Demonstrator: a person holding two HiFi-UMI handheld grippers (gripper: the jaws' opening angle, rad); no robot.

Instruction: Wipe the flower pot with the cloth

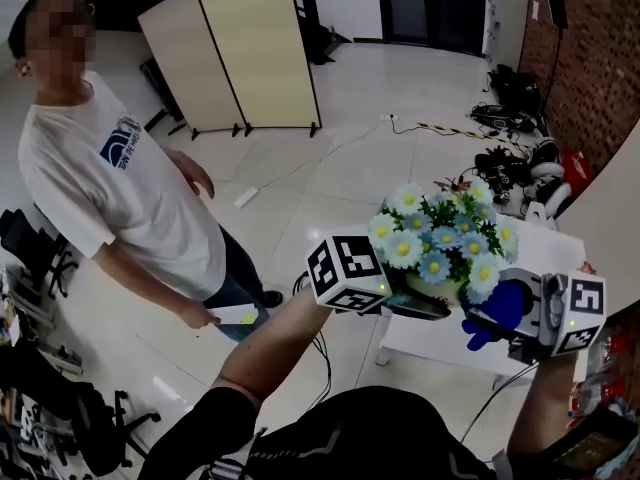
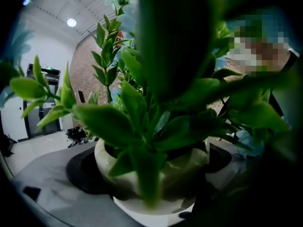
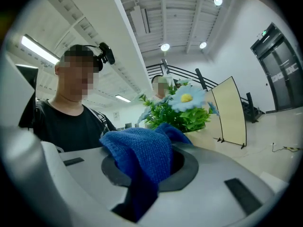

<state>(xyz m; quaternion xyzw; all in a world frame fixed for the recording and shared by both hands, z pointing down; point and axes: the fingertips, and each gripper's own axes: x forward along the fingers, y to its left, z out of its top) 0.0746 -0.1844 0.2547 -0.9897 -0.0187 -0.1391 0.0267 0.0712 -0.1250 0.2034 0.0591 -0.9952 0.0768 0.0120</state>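
Note:
A cream flower pot (image 1: 437,291) filled with blue and white daisies (image 1: 440,238) is held up in the air above a white table (image 1: 545,240). My left gripper (image 1: 425,306) is shut on the pot; in the left gripper view the pot (image 2: 187,162) sits between the dark jaw pads (image 2: 80,171), with green leaves (image 2: 137,117) filling most of the picture. My right gripper (image 1: 515,326) is shut on a blue knitted cloth (image 1: 497,308), just right of the pot. In the right gripper view the cloth (image 3: 142,155) bulges out of the jaws, with the flowers (image 3: 182,108) beyond it.
A person in a white T-shirt (image 1: 110,188) stands at the left on the tiled floor, holding a small white object (image 1: 235,315). A beige folding screen (image 1: 240,48) stands at the back. Cables and gear (image 1: 510,118) lie by the brick wall at the right.

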